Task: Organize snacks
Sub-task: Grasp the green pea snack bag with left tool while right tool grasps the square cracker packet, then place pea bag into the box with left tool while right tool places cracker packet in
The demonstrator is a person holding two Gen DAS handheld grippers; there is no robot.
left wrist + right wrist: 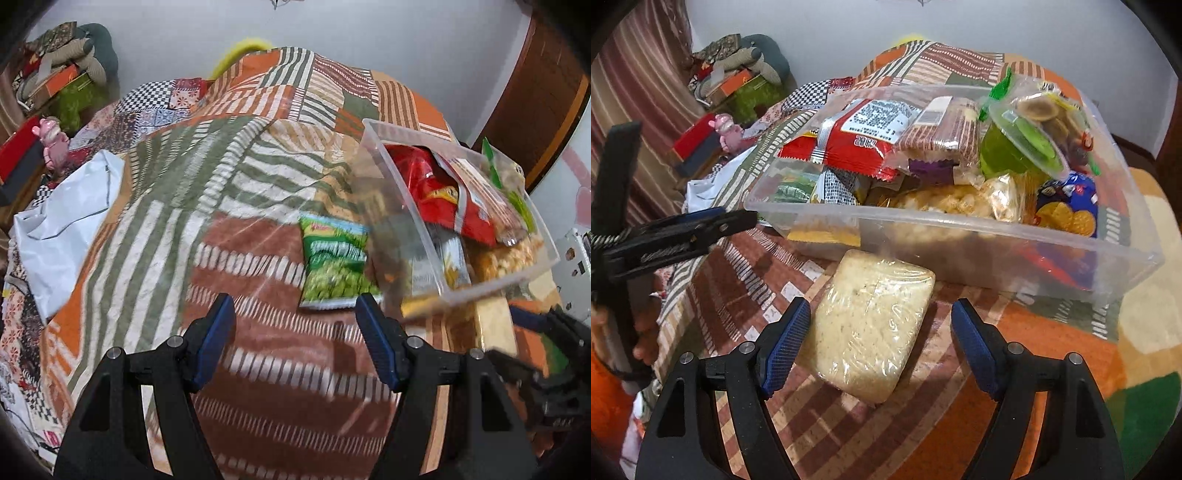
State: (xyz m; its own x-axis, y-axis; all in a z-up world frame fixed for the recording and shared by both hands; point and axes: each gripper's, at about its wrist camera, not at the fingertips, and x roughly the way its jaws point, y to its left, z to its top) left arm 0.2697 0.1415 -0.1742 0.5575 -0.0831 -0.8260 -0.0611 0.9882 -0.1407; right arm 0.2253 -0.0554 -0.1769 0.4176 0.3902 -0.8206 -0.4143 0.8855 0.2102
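Note:
A clear plastic bin (960, 225) on the patchwork bedspread holds several snacks, among them a red packet (849, 147), a green jelly cup (1015, 147) and a blue cracker pack (1067, 206). The bin also shows in the left wrist view (413, 206). A pale wrapped noodle block (871, 325) lies on the bed in front of the bin, between the open fingers of my right gripper (879, 343). A green pea snack bag (336, 266) lies on the bed left of the bin, just beyond my open, empty left gripper (295, 332).
The left gripper (701, 225) shows at the left in the right wrist view. A white plastic bag (66, 225) lies on the bed's left side. Boxes and a pink toy (55, 144) stand beside the bed. A wooden door (535, 107) is at right.

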